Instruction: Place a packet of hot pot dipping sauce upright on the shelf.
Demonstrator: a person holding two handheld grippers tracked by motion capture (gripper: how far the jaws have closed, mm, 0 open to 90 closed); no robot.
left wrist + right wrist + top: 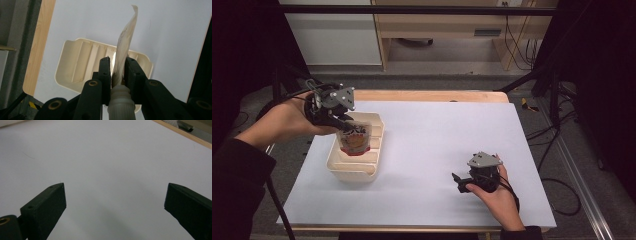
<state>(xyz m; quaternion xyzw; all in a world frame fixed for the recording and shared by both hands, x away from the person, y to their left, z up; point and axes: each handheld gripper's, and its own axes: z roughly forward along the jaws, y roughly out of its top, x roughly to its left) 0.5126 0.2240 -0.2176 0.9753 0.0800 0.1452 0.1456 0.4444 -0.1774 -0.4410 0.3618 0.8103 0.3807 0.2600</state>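
Pinching the soft, light spouted pouch [354, 137] just below its stiff spout, my left gripper [117, 67] hangs it over the tray [374, 167] near the worktop's left edge; my right gripper [115, 195] gapes empty.

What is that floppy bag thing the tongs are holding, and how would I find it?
Look at the big white sheet covering the table, then at the cream slotted tray on its left side. Just above that tray, the left tongs pinch a soft pouch by its screw-cap spout. It has a red bottom and printed front, and it is the one thing lifted off the table.
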